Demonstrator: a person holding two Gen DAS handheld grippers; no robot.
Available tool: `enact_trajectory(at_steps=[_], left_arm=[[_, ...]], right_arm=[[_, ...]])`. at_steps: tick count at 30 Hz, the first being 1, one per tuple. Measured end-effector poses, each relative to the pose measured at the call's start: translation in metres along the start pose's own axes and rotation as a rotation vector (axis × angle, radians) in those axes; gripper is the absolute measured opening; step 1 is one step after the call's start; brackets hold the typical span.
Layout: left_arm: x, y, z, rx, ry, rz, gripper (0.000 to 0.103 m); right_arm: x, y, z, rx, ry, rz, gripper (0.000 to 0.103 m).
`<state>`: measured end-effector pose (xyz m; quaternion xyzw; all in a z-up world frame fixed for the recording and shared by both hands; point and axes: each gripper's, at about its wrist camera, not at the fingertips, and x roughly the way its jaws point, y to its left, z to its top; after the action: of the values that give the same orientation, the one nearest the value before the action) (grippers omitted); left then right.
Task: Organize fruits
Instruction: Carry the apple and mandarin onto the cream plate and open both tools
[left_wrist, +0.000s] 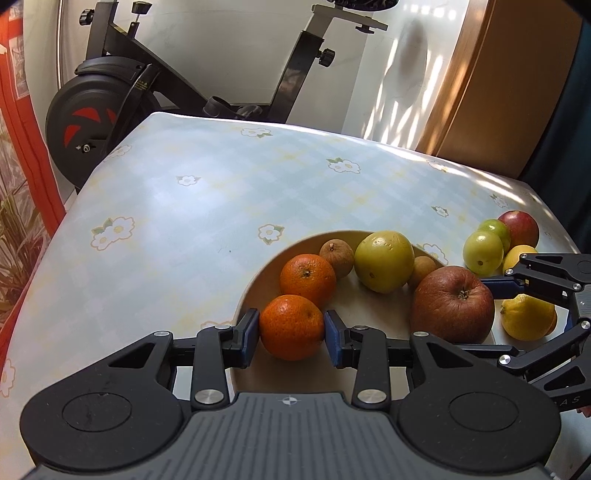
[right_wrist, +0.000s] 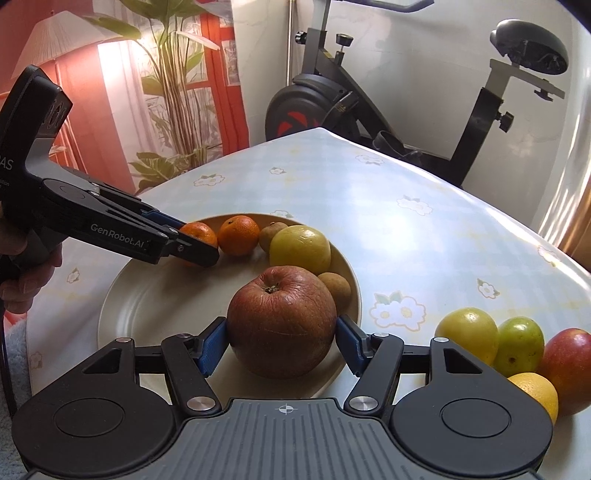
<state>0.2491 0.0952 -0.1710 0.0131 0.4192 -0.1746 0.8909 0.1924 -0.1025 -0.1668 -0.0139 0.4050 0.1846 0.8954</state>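
While both sit on the plate (right_wrist: 122, 295), the left gripper (left_wrist: 291, 328) pinches a firm mandarin (left_wrist: 291, 326) at its widest girth. The right gripper (right_wrist: 282, 341) spans a heavier, wrinkled, likely soft apple (right_wrist: 282, 321), pads touching its sides.

A plate (right_wrist: 122, 295) lies on the tabletop (right_wrist: 369, 206) and holds two mandarins (right_wrist: 238, 235), a big apple (right_wrist: 282, 321) at its near edge and other fruits behind the apple. To the right of the plate, a group of fruits (right_wrist: 517, 350) lies directly on the tabletop. Behind the tabletop stands an exercise bike (right_wrist: 369, 103).
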Motion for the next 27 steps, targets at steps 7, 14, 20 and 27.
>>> enact_trajectory(at_steps=[7, 14, 20, 27], left_arm=[[-0.002, 0.003, 0.0, -0.008, 0.001, -0.011, 0.04], [-0.007, 0.001, -0.002, -0.011, -0.003, -0.004, 0.04], [-0.013, -0.004, -0.004, 0.009, -0.022, 0.025, 0.041], [-0.028, -0.008, -0.005, 0.018, -0.047, 0.072, 0.045]], right_arm=[[0.0, -0.002, 0.002, 0.002, -0.001, -0.005, 0.06], [-0.001, 0.0, 0.001, 0.017, 0.002, 0.002, 0.059], [-0.005, 0.002, -0.004, 0.024, -0.006, 0.011, 0.059], [-0.015, -0.001, -0.008, 0.043, -0.041, 0.006, 0.06]])
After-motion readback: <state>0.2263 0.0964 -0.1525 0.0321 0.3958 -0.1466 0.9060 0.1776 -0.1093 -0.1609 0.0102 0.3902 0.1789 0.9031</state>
